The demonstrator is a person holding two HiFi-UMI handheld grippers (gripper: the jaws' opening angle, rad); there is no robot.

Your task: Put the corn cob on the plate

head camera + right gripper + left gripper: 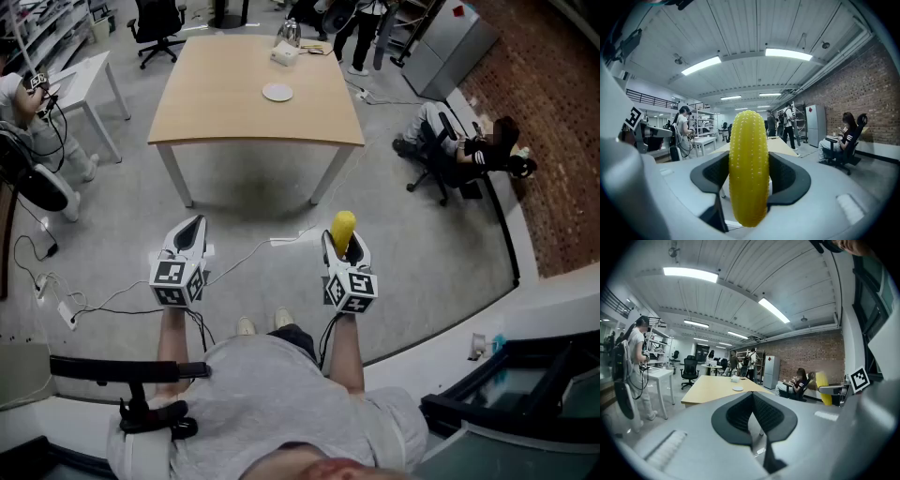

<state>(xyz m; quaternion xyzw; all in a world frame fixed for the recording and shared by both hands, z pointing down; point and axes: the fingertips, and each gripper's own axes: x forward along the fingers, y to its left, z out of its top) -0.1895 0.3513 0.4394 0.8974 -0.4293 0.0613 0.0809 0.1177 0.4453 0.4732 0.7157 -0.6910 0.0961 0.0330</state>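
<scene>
— Up on the table, toward its far edge, sits the plate, well ahead of the person.
— And the corn cob stands upright, clamped in the right gripper; the left gripper is closed on nothing.

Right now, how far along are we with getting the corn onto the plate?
Pickup looks done: the right claw is shut on the corn cob, which stands upright between its jaws. The left claw is shut and empty. Left to do: cross to the table ahead, where the plate sits, and set the cob on it.
</scene>
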